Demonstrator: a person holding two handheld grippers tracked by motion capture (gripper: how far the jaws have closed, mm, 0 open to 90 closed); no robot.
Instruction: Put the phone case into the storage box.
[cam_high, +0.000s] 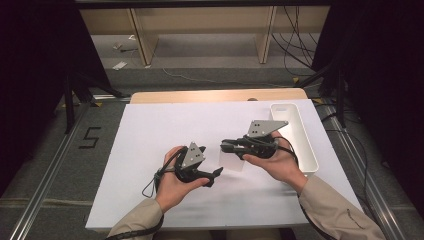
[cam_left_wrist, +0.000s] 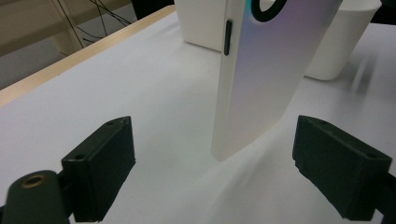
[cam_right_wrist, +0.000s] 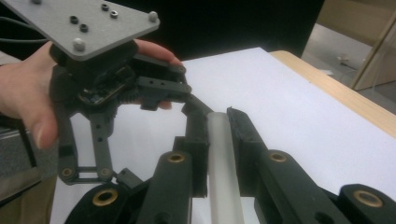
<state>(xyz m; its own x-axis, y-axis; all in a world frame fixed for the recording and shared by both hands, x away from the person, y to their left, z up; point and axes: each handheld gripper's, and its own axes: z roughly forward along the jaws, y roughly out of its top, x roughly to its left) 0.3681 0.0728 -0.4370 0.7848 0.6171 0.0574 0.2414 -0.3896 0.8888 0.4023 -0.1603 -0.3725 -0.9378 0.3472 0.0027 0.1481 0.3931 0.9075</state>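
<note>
White tabletop (cam_high: 165, 130), grey carpeted floor (cam_high: 45, 165)

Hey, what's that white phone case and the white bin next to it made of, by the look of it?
Phone case: probably plastic, a smooth satin white with a faint pearly tint and moulded black side buttons; it's clamped edge-on in the right gripper. Bin: likely moulded plastic, matte white, with thin walls and rounded corners.

A white-covered table (cam_high: 150, 190) bears a white tray (cam_high: 306, 145) along its right edge.
</note>
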